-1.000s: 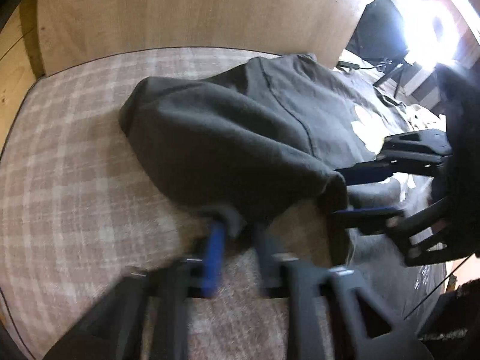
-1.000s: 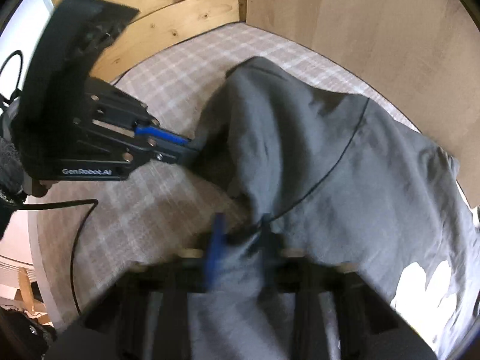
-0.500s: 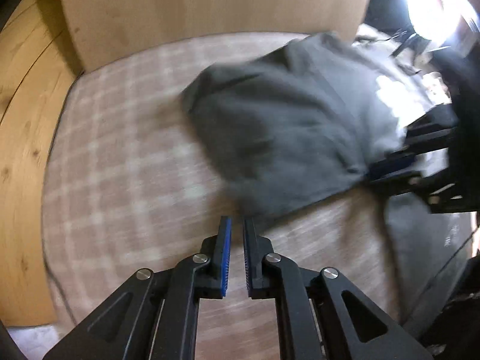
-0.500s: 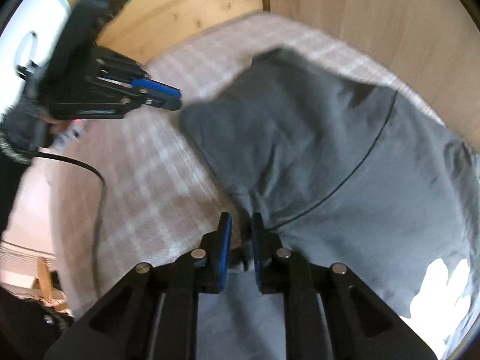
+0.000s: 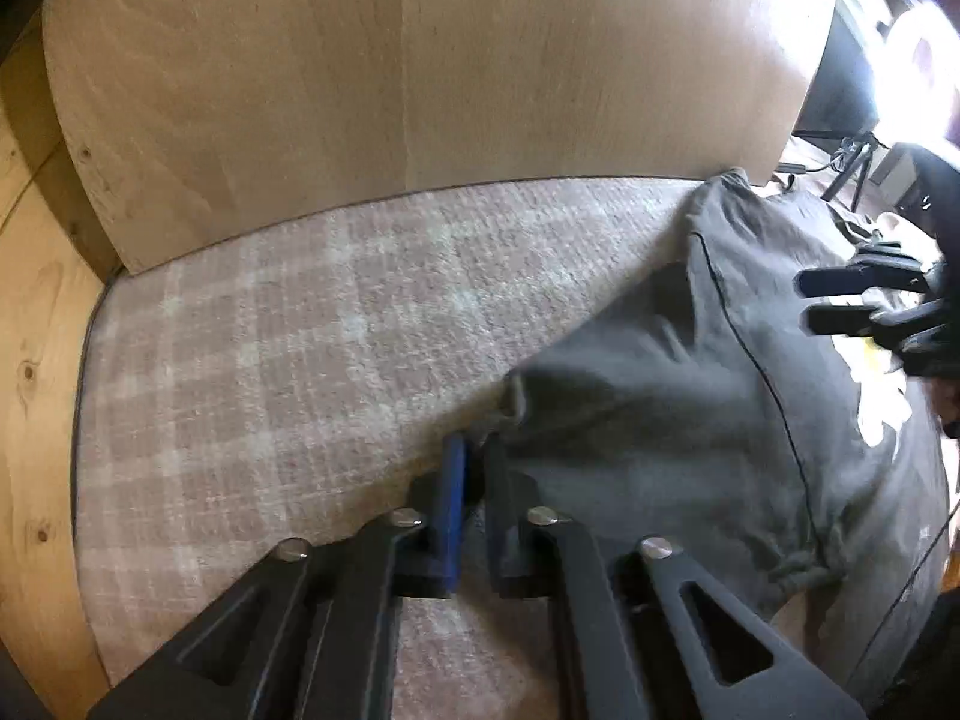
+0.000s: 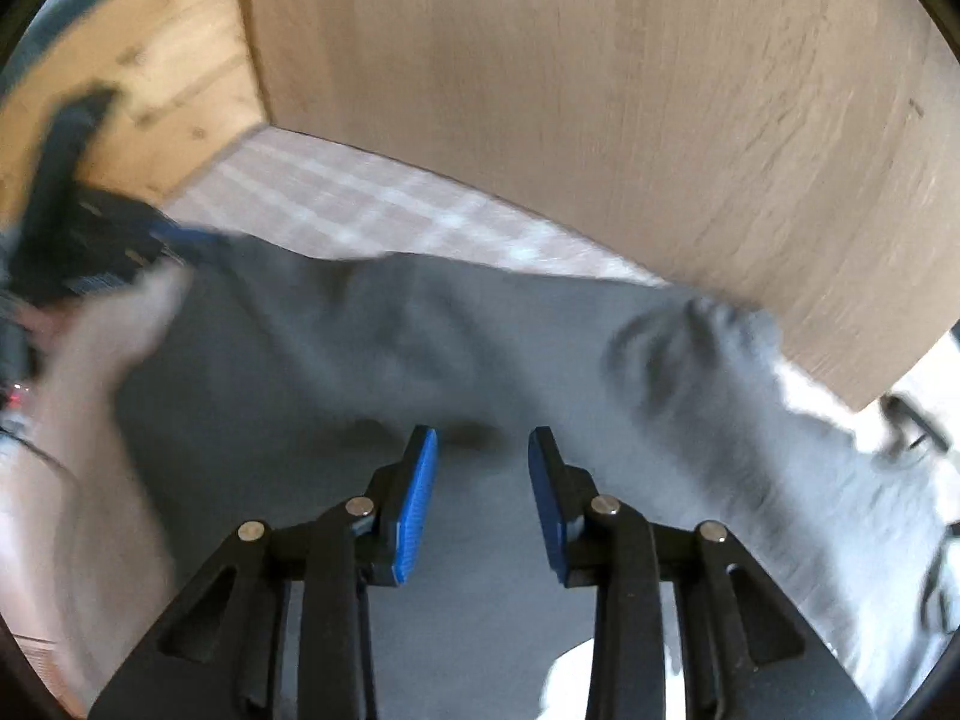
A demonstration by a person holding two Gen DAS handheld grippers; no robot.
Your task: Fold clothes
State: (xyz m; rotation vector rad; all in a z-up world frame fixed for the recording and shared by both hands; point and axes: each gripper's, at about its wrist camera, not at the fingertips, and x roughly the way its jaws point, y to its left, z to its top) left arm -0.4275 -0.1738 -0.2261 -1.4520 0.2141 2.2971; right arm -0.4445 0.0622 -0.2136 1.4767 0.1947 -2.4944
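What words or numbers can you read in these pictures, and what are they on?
None can be read.
The gray garment has a pale print, but it shows only as bright patches.
The left gripper, seen from the right wrist, is too blurred to show any lettering.

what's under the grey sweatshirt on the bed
The grey sweatshirt lies on a pink-and-white plaid cover, bare to its left. Whatever sits directly beneath the cloth is covered. A wooden panel stands behind.
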